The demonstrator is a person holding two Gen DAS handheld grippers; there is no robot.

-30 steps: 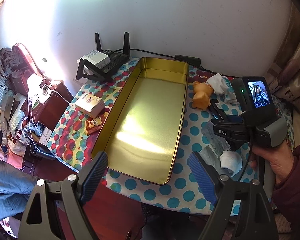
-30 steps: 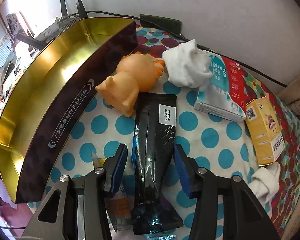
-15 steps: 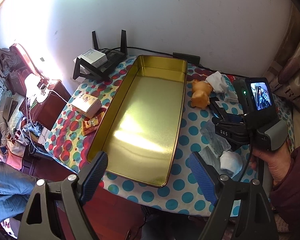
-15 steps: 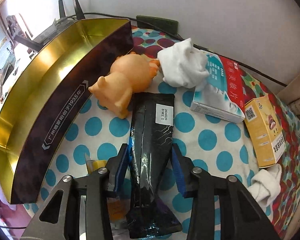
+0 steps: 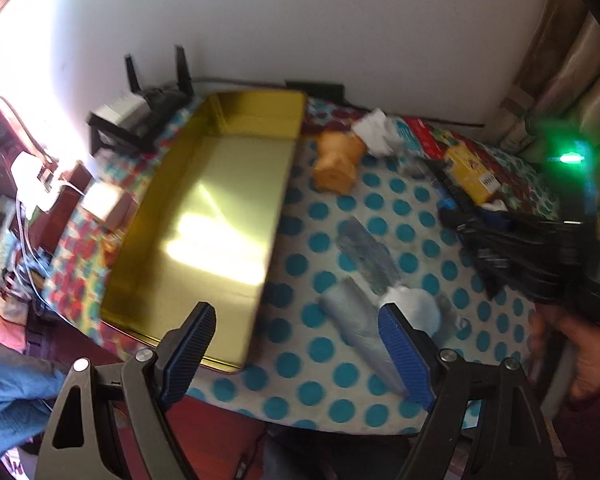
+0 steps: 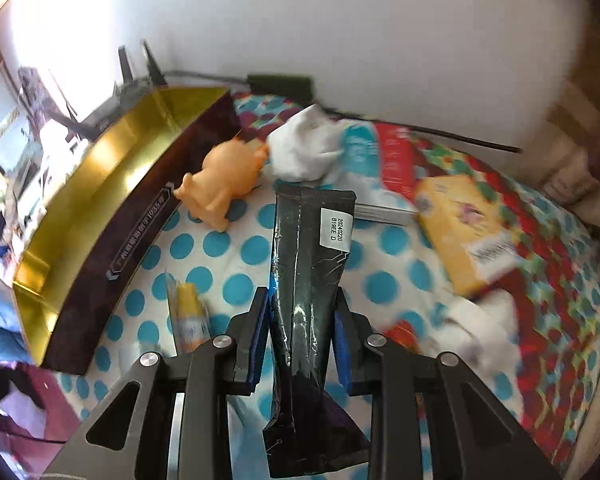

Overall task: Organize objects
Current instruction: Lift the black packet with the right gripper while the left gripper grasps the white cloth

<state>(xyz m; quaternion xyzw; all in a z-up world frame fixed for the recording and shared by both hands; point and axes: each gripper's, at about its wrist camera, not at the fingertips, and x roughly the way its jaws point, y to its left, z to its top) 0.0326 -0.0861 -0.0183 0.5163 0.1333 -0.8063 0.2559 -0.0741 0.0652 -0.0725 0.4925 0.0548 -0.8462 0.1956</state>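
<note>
Clamped in right gripper [image 6: 302,322]: glossy black foil pouch [image 6: 310,280]; left gripper [image 5: 296,348] agape, idle. Next, probably, carrying into long gold metal tin [image 5: 204,216].

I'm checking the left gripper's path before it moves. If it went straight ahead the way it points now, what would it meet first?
Probably the clear plastic packet lying on the dotted tablecloth between the open left gripper fingers, just right of the gold tray. Blur makes depth uncertain.

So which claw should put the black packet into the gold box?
The right claw. It is already shut on the black packet, with the gold box just beside it. The left claw is open and holds nothing, so it would have to grab first.
</note>
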